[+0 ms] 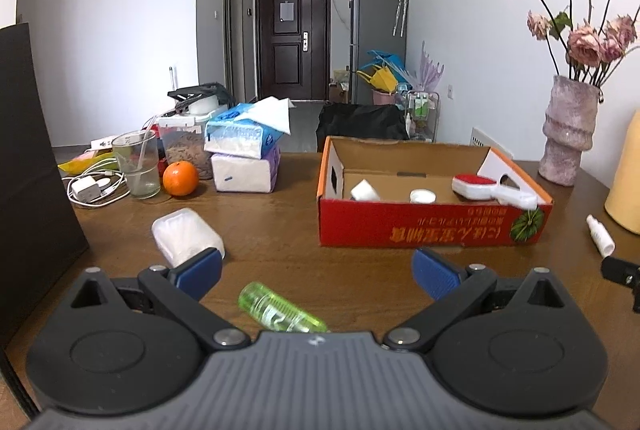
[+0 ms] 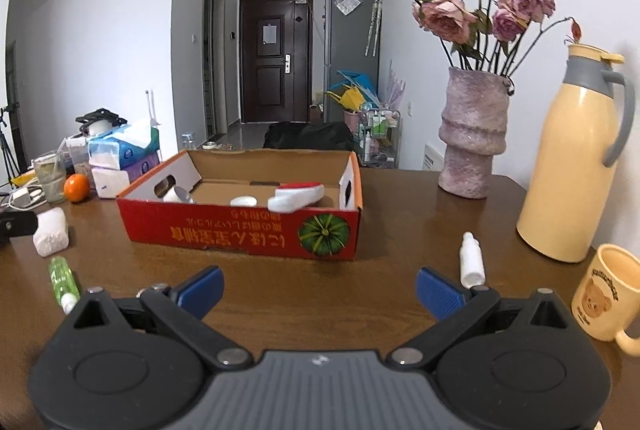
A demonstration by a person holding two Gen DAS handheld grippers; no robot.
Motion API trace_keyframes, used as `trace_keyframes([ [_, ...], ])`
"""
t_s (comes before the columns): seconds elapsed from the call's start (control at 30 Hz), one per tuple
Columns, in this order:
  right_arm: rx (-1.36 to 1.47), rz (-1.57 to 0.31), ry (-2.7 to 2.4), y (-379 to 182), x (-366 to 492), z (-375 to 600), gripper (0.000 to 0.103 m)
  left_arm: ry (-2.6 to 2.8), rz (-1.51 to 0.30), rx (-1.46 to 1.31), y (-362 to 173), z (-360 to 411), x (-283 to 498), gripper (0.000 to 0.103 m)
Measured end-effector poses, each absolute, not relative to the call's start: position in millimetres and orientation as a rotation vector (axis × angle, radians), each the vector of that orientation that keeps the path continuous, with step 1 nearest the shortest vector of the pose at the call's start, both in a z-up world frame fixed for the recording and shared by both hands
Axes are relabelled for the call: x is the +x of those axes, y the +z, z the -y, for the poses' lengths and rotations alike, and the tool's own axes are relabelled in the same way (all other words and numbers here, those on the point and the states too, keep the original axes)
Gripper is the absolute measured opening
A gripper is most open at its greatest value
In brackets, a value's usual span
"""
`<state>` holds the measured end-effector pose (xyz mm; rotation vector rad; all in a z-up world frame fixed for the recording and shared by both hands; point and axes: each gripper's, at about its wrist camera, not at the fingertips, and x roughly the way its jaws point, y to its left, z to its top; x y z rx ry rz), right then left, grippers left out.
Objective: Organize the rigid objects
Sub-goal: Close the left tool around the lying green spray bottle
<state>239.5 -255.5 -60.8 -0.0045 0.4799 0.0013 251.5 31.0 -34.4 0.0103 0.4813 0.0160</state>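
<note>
Both grippers, left gripper (image 1: 316, 276) and right gripper (image 2: 320, 290), spread empty; box (image 2: 240, 234) at 12 o'clock holds three items; green bottle (image 1: 280, 310), white bottle (image 2: 471, 262), white container (image 1: 186, 236) remain on bench (image 2: 400, 214).

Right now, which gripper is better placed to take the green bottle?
The left gripper: the green bottle lies between its open fingers. From the right gripper it lies far left.

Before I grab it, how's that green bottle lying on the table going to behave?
The green bottle lies on its side on the bare wooden table, so a nudge would probably roll it. It looks like clear, hard plastic, likely stiff, light and a bit slippery. The left gripper is open around it, so closing across its round body may squirt it sideways.
</note>
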Motion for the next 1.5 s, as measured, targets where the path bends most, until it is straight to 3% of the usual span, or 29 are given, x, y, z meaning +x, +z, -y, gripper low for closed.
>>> trace_keyframes([
  [1.0, 0.100, -0.536, -0.073, -110, 242, 280, 0.103, 0.297, -0.837, -0.175, -110, -59, 329, 0.102],
  [1.1, 0.103, -0.536, -0.070, -111, 242, 279, 0.103, 0.315, -0.848, -0.212, -112, -58, 333, 0.093],
  [1.17, 0.104, -0.536, -0.067, -112, 242, 278, 0.103, 0.328, -0.863, -0.225, -114, -55, 339, 0.082],
  [1.27, 0.103, -0.540, -0.065, -113, 242, 278, 0.103, 0.356, -0.868, -0.225, -116, -49, 345, 0.076],
  [1.37, 0.105, -0.542, -0.070, -115, 243, 279, 0.103, 0.352, -0.851, -0.185, -115, -41, 344, 0.045],
  [1.43, 0.107, -0.546, -0.075, -116, 244, 279, 0.103, 0.340, -0.841, -0.160, -115, -37, 341, 0.033],
  [1.5, 0.107, -0.553, -0.078, -118, 245, 280, 0.103, 0.316, -0.829, -0.135, -116, -33, 339, 0.032],
])
